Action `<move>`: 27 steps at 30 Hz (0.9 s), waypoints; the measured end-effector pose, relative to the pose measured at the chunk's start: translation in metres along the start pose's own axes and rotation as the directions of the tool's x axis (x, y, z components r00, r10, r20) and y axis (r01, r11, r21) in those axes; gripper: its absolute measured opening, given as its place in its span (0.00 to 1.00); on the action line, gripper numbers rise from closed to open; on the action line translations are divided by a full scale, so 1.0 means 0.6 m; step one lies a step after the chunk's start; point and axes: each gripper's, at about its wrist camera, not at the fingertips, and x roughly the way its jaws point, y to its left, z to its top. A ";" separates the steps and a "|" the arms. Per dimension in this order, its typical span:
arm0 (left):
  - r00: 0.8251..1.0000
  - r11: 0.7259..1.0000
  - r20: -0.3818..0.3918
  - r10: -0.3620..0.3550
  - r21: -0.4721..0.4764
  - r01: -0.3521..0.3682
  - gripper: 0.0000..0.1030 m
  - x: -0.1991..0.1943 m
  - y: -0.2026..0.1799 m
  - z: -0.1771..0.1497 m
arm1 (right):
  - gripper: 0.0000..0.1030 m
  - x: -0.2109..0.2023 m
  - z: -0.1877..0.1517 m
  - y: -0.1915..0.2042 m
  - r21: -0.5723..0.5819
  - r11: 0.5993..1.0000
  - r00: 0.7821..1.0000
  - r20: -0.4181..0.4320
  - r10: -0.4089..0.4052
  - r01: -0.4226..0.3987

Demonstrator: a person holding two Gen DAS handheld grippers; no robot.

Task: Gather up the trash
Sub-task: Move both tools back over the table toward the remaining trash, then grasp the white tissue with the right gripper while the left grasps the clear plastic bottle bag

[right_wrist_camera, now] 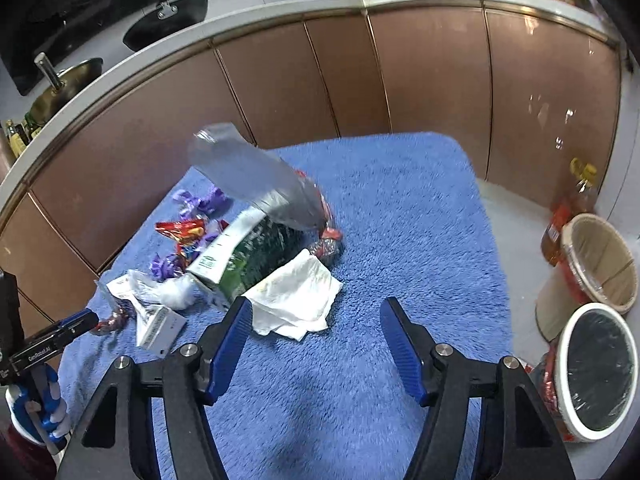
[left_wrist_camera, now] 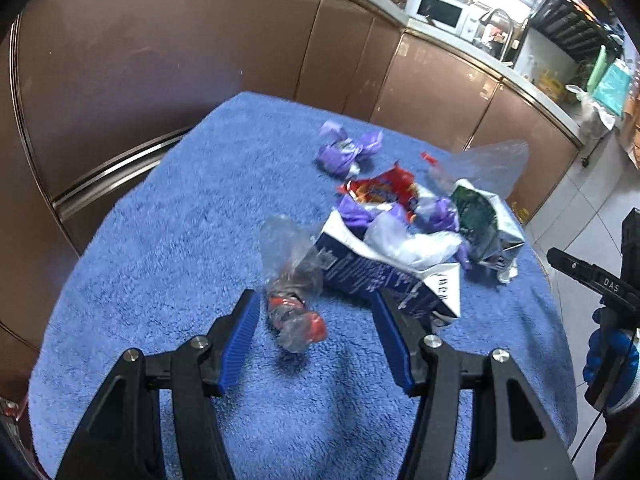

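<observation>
Trash lies on a blue towel [left_wrist_camera: 168, 208]. In the left wrist view, a crumpled clear wrapper with red bits [left_wrist_camera: 290, 288] lies between the fingertips of my open left gripper [left_wrist_camera: 316, 312]. Behind it are a torn blue carton [left_wrist_camera: 380, 276], a green carton [left_wrist_camera: 484, 220], a red snack bag [left_wrist_camera: 384, 190] and purple wrappers [left_wrist_camera: 346, 152]. In the right wrist view, my right gripper [right_wrist_camera: 316, 316] is open and empty above the towel, just right of a white napkin [right_wrist_camera: 296, 300]. The green carton [right_wrist_camera: 248, 260], a clear plastic bag [right_wrist_camera: 256, 180] and the left gripper [right_wrist_camera: 76, 322] show there.
Two round bins stand on the floor at the right: a black-lined one [right_wrist_camera: 600, 368] and a beige one [right_wrist_camera: 600, 260], with an oil bottle [right_wrist_camera: 568, 216] behind. Brown cabinet doors [right_wrist_camera: 360, 80] curve behind the table. The towel's right half [right_wrist_camera: 420, 220] is bare.
</observation>
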 end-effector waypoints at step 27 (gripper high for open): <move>0.999 0.997 -0.029 0.042 -0.066 -0.044 0.20 0.032 0.028 -0.021 | 0.07 0.108 -0.002 0.000 -0.042 0.997 0.992 -0.104 0.065 -0.070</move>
